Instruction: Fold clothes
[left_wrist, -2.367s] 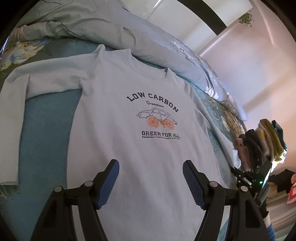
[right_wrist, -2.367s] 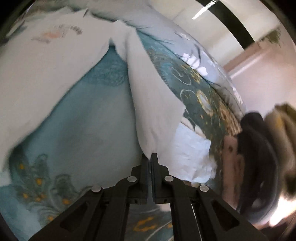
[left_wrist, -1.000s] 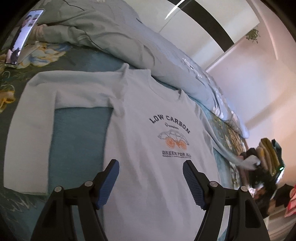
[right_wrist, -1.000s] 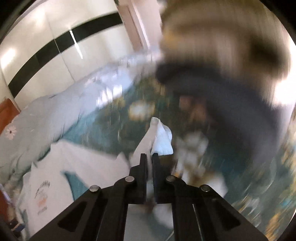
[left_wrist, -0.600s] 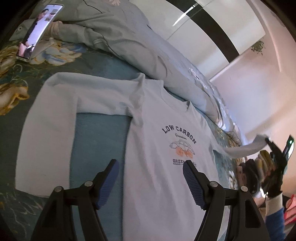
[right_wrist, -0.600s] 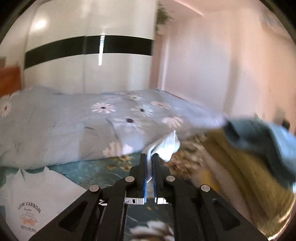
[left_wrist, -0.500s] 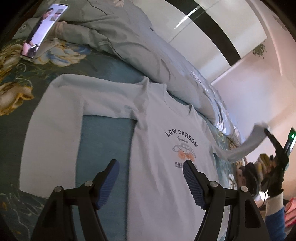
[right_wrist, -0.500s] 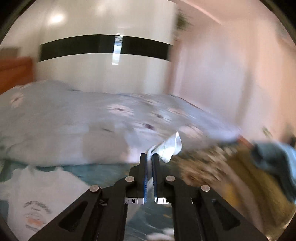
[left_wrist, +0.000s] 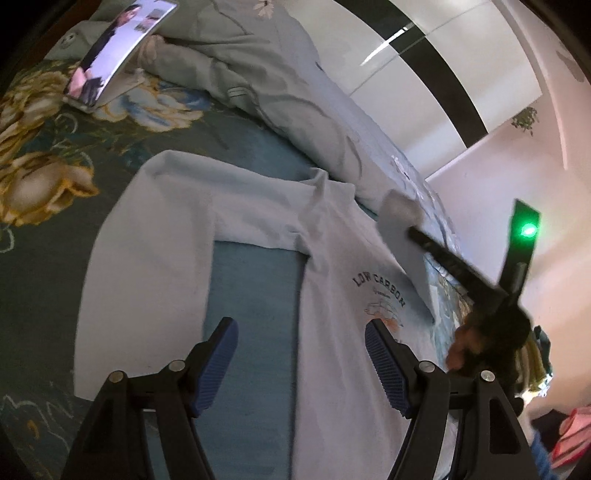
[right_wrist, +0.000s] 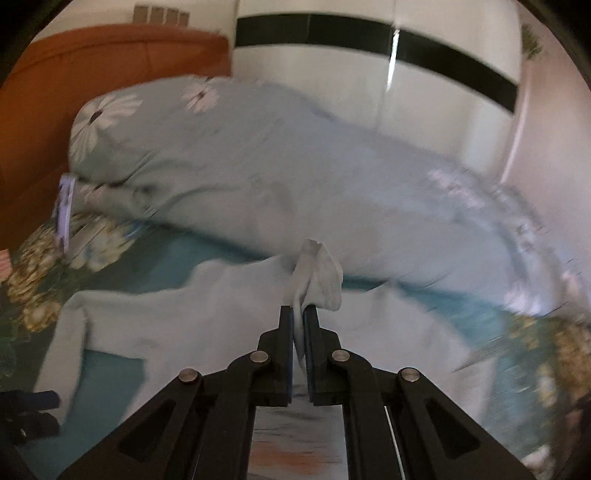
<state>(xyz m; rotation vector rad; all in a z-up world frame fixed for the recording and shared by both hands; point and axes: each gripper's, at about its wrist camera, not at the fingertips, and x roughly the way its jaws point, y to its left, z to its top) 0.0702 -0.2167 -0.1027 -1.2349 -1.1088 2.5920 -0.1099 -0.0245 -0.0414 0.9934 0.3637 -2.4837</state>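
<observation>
A pale grey long-sleeved shirt (left_wrist: 332, 295) printed "LOW CARBON" lies face up on the teal bedspread. Its left sleeve (left_wrist: 147, 251) is spread out and bent downward. My left gripper (left_wrist: 301, 354) is open and empty above the shirt's lower left side. My right gripper (right_wrist: 298, 314) is shut on the cuff of the right sleeve (right_wrist: 317, 273) and holds it lifted over the shirt's chest. In the left wrist view the right gripper (left_wrist: 413, 230) carries the sleeve (left_wrist: 402, 236) above the shirt's right shoulder.
A light blue flowered duvet (right_wrist: 295, 166) is bunched along the far side of the bed. A phone (left_wrist: 114, 51) leans near the pillow at far left. An orange headboard (right_wrist: 92, 74) stands behind. Stacked clothes (left_wrist: 532, 365) lie at the right.
My right gripper has swung the right sleeve up from the bed's right edge and leftward over the shirt. My left gripper has drifted left and stays open.
</observation>
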